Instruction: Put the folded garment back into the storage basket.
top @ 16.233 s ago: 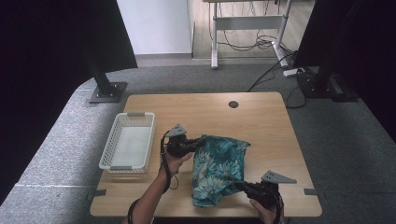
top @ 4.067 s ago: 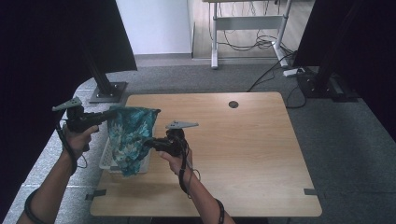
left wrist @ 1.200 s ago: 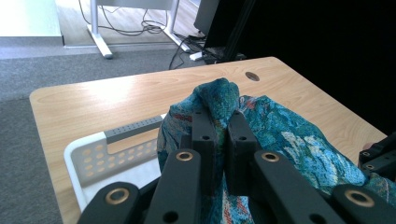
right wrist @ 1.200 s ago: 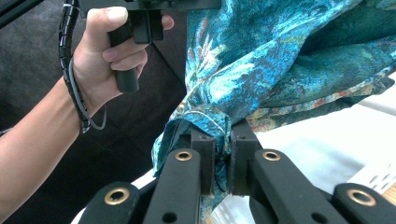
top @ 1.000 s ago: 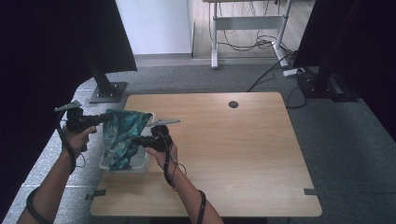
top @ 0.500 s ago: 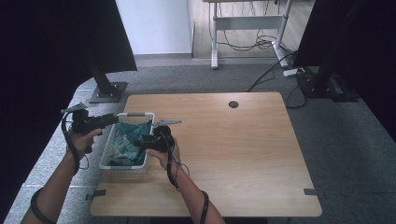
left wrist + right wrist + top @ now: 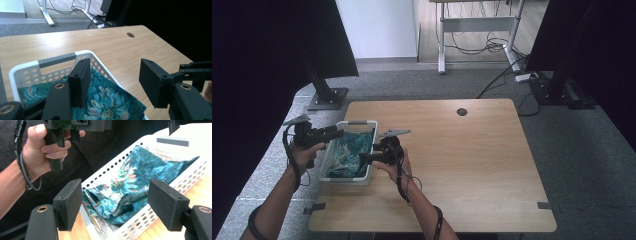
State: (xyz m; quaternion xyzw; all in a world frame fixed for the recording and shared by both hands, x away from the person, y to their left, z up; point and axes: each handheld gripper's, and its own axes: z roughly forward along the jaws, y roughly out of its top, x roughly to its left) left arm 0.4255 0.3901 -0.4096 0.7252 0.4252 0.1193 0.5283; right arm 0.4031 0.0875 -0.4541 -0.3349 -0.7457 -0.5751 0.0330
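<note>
A teal flower-patterned cloth (image 7: 348, 154) lies crumpled inside the white perforated basket (image 7: 356, 123) at the table's left edge. My left gripper (image 7: 338, 133) hovers over the basket's left rim, open, with nothing between its jaws. My right gripper (image 7: 363, 160) sits at the basket's right rim, also open and empty. In the left gripper view the cloth (image 7: 105, 100) lies below the spread jaws of the left gripper (image 7: 116, 75), inside the basket (image 7: 57, 59). The right gripper (image 7: 116, 195) looks across the cloth (image 7: 135, 182) and the basket (image 7: 117, 161) at the hand holding the left gripper (image 7: 67, 127).
The wooden table (image 7: 462, 165) stretches to the right of the basket, with a round cable hole (image 7: 462, 111) near its far edge. Black stand feet (image 7: 328, 97) and cables (image 7: 502, 75) lie on the grey floor beyond.
A second ago both grippers held the cloth up above the basket. It has been lowered into the basket and both grippers have let go.
</note>
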